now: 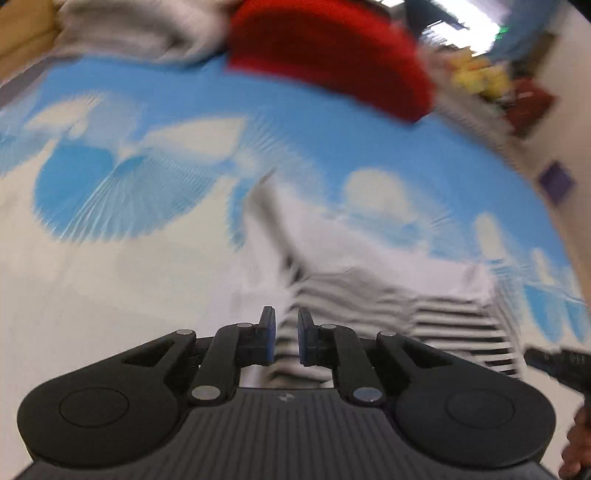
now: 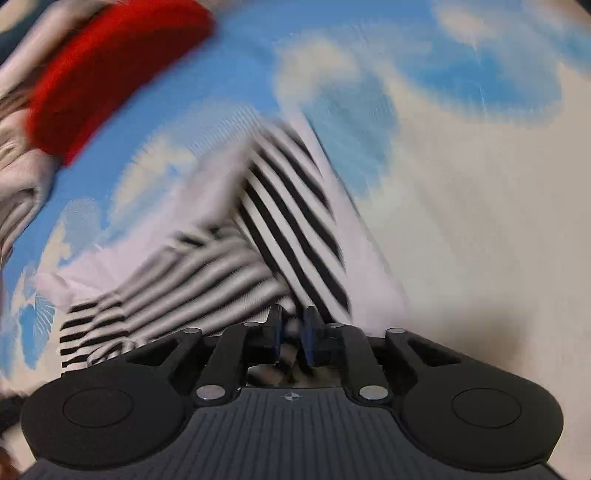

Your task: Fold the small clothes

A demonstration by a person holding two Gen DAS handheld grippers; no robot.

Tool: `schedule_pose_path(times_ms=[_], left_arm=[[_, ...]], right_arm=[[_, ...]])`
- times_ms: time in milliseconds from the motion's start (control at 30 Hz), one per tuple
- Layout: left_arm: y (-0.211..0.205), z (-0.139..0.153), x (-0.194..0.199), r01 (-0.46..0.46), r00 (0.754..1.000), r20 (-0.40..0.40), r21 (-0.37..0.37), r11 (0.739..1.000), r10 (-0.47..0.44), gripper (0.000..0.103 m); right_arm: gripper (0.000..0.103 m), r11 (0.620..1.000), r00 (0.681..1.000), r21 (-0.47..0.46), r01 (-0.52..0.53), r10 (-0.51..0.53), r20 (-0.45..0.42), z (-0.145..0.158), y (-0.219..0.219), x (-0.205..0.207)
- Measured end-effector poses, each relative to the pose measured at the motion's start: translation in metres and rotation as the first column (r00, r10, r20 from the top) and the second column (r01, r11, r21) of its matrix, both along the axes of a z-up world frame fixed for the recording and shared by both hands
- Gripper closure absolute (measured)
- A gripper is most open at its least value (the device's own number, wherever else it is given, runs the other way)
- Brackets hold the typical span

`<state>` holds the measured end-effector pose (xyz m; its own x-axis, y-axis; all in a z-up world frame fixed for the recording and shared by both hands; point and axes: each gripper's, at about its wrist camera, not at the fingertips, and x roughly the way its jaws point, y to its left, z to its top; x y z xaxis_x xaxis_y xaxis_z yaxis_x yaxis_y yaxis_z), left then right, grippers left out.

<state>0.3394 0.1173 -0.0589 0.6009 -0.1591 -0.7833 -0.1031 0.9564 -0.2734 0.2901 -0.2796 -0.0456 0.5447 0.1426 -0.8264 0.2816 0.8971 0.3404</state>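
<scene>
A small black-and-white striped garment (image 1: pixel 436 314) lies crumpled on a blue and white patterned sheet (image 1: pixel 147 258). My left gripper (image 1: pixel 286 332) is nearly closed, with the garment's striped cloth between its blue pads. My right gripper (image 2: pixel 291 328) is shut on another edge of the same striped garment (image 2: pixel 280 229), which bunches up ahead of it. Both views are motion-blurred.
A folded red garment (image 1: pixel 325 55) lies at the far side of the sheet, also in the right wrist view (image 2: pixel 107 70). A grey-white pile of clothes (image 1: pixel 140 33) lies beside it. Yellow and dark red items (image 1: pixel 495 85) lie at the far right.
</scene>
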Motion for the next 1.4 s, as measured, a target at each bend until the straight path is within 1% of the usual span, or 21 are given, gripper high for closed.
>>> schedule_pose_path(times_ms=[67,133,200,267,300,367,400,467,500,533,567,633,733,867,967,1067,1100,1167,1300,1333,1400], left_arm=[[-0.008,-0.012,-0.001,0.056,0.997,-0.045,-0.075,0.996,-0.06,0.092],[-0.014,-0.041,0.0,0.064,0.982,-0.173,-0.089,0.994,-0.079,0.092],[-0.012,-0.067,-0.002,0.047,0.958,-0.282,-0.043,0.998,-0.057,0.094],[-0.011,-0.061,-0.005,0.035,0.966,-0.256,-0.045,0.998,-0.046,0.094],[-0.015,-0.051,-0.007,0.054,0.975,-0.215,-0.024,0.998,-0.058,0.094],[-0.02,-0.036,-0.012,0.081,0.99,-0.118,-0.003,0.997,-0.081,0.092],[-0.021,-0.037,-0.014,0.09,0.99,-0.106,-0.008,0.996,-0.09,0.092],[-0.022,-0.061,-0.014,0.107,0.97,-0.22,0.019,0.994,-0.1,0.093],[-0.019,-0.073,-0.015,0.109,0.956,-0.276,0.018,0.994,-0.1,0.094],[-0.017,-0.072,-0.02,0.077,0.958,-0.278,0.009,0.997,-0.071,0.094],[-0.017,-0.06,-0.025,0.055,0.963,-0.264,0.014,0.998,-0.049,0.094],[-0.024,-0.02,-0.039,0.098,0.985,-0.147,0.036,0.995,-0.092,0.09],[-0.026,0.041,-0.072,0.157,0.988,-0.006,0.059,0.986,-0.157,0.077],[-0.019,0.085,-0.128,0.186,0.98,0.054,0.091,0.978,-0.192,0.077],[-0.012,0.086,-0.176,0.162,0.985,0.052,0.092,0.983,-0.167,0.07],[0.001,0.06,-0.215,0.111,0.994,-0.001,0.067,0.992,-0.111,0.053],[0.004,0.046,-0.225,0.092,0.995,-0.035,0.065,0.994,-0.09,0.042],[0.008,0.016,-0.241,0.031,0.995,-0.097,0.076,0.997,-0.023,0.032],[0.018,-0.026,-0.247,-0.033,0.974,-0.222,0.064,0.997,0.047,0.029],[0.02,-0.03,-0.244,-0.052,0.968,-0.243,0.047,0.998,0.062,0.029],[0.022,-0.036,-0.24,-0.052,0.965,-0.257,0.014,0.999,0.054,0.021]], right_arm=[[0.08,1.0,0.992,-0.022,-0.016,0.019,0.126,0.023,0.007,-0.007],[0.078,0.996,0.981,0.056,-0.065,0.054,0.184,0.027,0.011,-0.009],[0.078,0.984,0.985,0.122,-0.129,0.114,0.128,0.01,0.019,-0.004],[0.08,0.988,0.988,0.07,-0.137,0.141,-0.064,-0.024,0.026,0.003],[0.09,0.992,0.986,0.046,-0.121,0.126,-0.113,-0.034,0.025,0.002],[0.089,0.995,0.993,0.056,-0.085,0.09,-0.081,-0.028,0.022,-0.001],[0.086,0.993,0.994,0.054,-0.101,0.103,-0.039,-0.018,0.025,-0.003],[0.076,0.989,0.988,0.03,-0.146,0.144,0.046,-0.008,0.029,-0.007],[0.075,0.988,0.988,0.008,-0.152,0.152,0.008,-0.015,0.029,-0.005],[0.086,0.989,0.987,-0.008,-0.148,0.147,-0.068,-0.026,0.028,-0.004],[0.088,0.993,0.99,0.018,-0.115,0.116,-0.083,-0.032,0.021,-0.008],[0.086,0.997,0.995,0.027,-0.072,0.074,-0.061,-0.012,0.018,-0.014],[0.076,0.995,0.989,-0.039,-0.091,0.095,0.115,0.051,0.017,-0.043],[0.07,0.976,0.952,-0.15,-0.155,0.188,0.24,0.117,0.012,-0.095],[0.062,0.976,0.939,-0.175,-0.127,0.175,0.296,0.142,-0.001,-0.146],[0.058,0.988,0.948,-0.136,-0.074,0.112,0.297,0.131,-0.015,-0.192],[0.058,0.99,0.956,-0.129,-0.057,0.092,0.28,0.123,-0.018,-0.203],[0.057,0.991,0.979,-0.129,-0.023,0.048,0.198,0.092,-0.027,-0.219],[0.051,0.997,0.999,-0.068,0.023,-0.022,0.026,0.032,-0.035,-0.231],[0.051,0.998,0.999,-0.06,0.037,-0.039,-0.038,0.019,-0.035,-0.232],[0.051,0.998,0.995,-0.036,0.059,-0.062,-0.082,0.003,-0.032,-0.233]])
